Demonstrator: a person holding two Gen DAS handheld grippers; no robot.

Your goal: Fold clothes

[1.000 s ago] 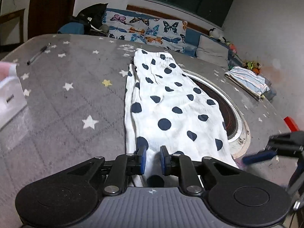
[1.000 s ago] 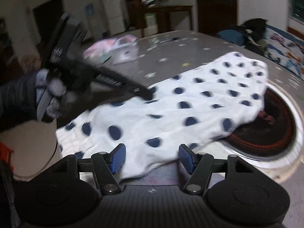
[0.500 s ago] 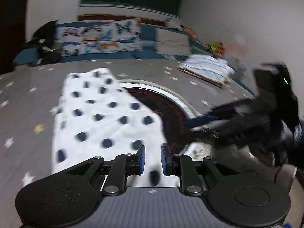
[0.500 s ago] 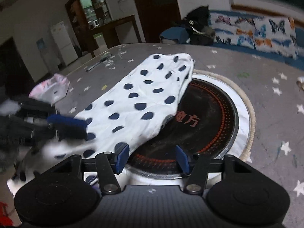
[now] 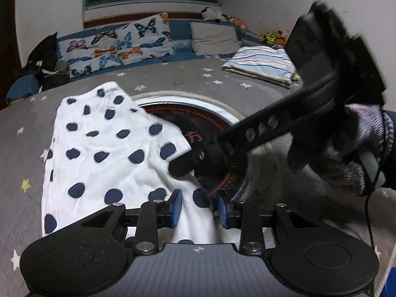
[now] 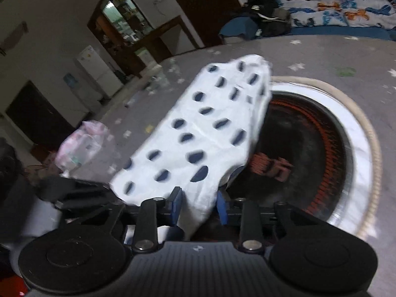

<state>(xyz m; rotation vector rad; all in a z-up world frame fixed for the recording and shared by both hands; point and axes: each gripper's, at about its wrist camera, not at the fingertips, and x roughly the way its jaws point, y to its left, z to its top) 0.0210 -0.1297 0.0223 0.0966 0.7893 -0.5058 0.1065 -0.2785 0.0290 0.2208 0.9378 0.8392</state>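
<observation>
Change since a second ago: both views have swung across the table toward the round inset, and the right gripper now reaches onto the cloth where it had been off at the edge of the left wrist view.
Table cover: grey star-print cloth spreads over the table.
Garment: white polka-dot garment lies flat on the cover, left of centre, its right edge draped over the rim of the round heater inset; its near end rises in a fold toward both grippers.
Left gripper: left gripper is low in its own view, jaws opening, blue pads set narrow with the garment's near fold between them; the pads do not visibly press it.
Right gripper: right gripper comes in from the right, held by a gloved hand, its tip on the garment's right edge; it is blurred there. In its own view the jaws are closing, with a hanging fold of garment between the blue pads; whether they already pinch it cannot be told.
Striped cloth: folded striped cloth sits at the far right of the table.
Background: butterfly cushions line the bench behind.
</observation>
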